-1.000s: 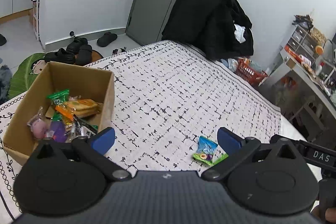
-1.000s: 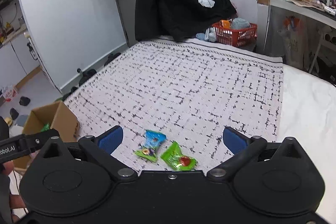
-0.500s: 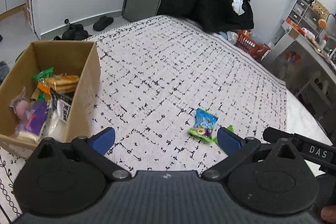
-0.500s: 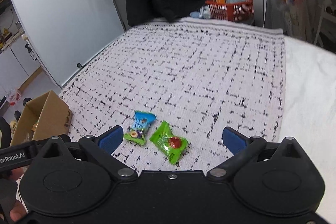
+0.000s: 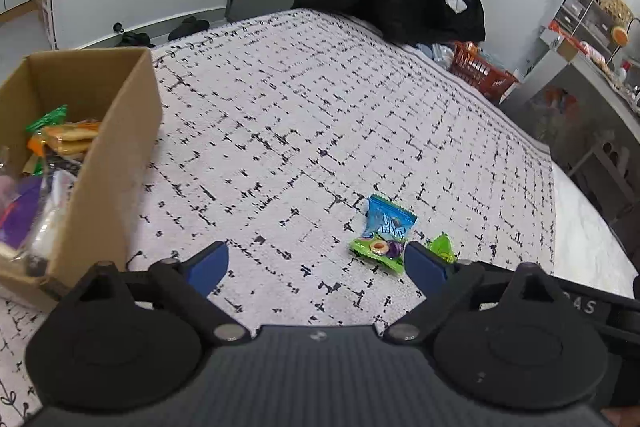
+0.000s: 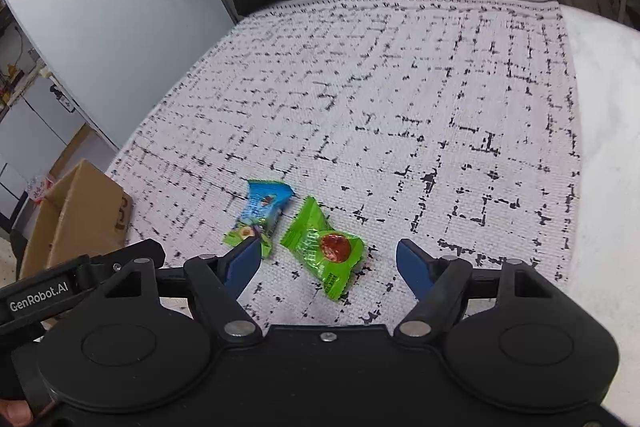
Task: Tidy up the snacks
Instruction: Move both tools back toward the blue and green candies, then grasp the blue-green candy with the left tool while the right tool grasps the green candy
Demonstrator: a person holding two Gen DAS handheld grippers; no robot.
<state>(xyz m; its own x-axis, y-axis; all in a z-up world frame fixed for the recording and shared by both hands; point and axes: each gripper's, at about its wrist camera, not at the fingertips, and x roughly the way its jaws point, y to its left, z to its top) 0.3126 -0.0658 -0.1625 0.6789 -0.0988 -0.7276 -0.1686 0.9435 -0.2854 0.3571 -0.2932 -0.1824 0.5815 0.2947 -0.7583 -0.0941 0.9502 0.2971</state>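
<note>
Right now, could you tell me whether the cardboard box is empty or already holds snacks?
Already holding snacks: the open-topped cardboard box shows several wrapped packets piled inside.

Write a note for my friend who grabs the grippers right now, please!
Left gripper: jaws closing, nothing between them; blue snack packet lies just ahead.
Right gripper: jaws closing around the green snack packet, pads not touching yet.
Both packets lie side by side on the patterned cloth.
Cardboard box on the left already holds several snacks.
Left: grab both packets, drop them in the box.
</note>
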